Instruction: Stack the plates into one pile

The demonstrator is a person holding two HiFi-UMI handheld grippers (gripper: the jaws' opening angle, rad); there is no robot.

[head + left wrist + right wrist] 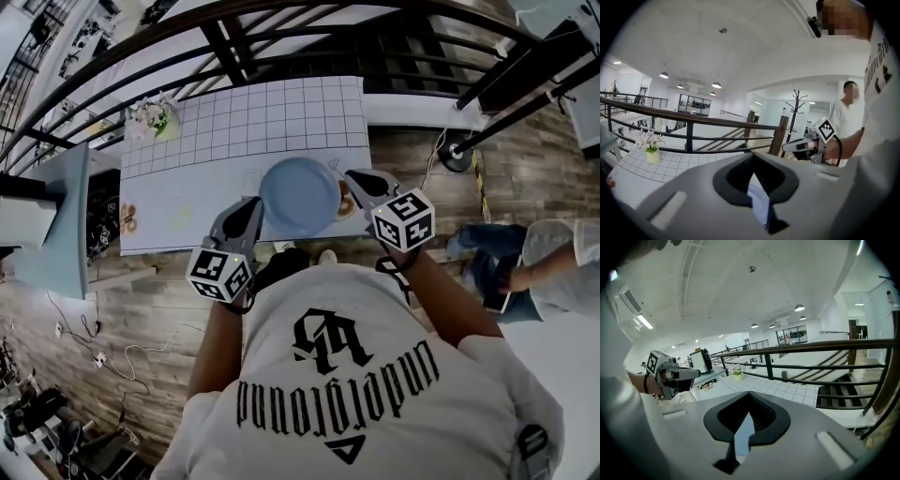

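A pale blue plate (300, 195) hangs above the near edge of the white gridded table (244, 122), held from both sides. My left gripper (253, 214) is shut on its left rim and my right gripper (361, 183) on its right rim. In the left gripper view a thin blue sliver of the plate (759, 206) sits pinched between the closed jaws of the left gripper (757, 187). The right gripper view shows the same: the plate's edge (743, 439) is clamped in the right gripper (749, 420). A patterned dish (348, 204) peeks out from under the plate's right side, mostly hidden.
A small pot of white flowers (150, 117) stands at the table's far left corner, and small brownish items (127, 218) lie near its left front edge. A dark railing (281, 28) runs behind the table. Another person (553, 262) sits at the right on the wooden floor.
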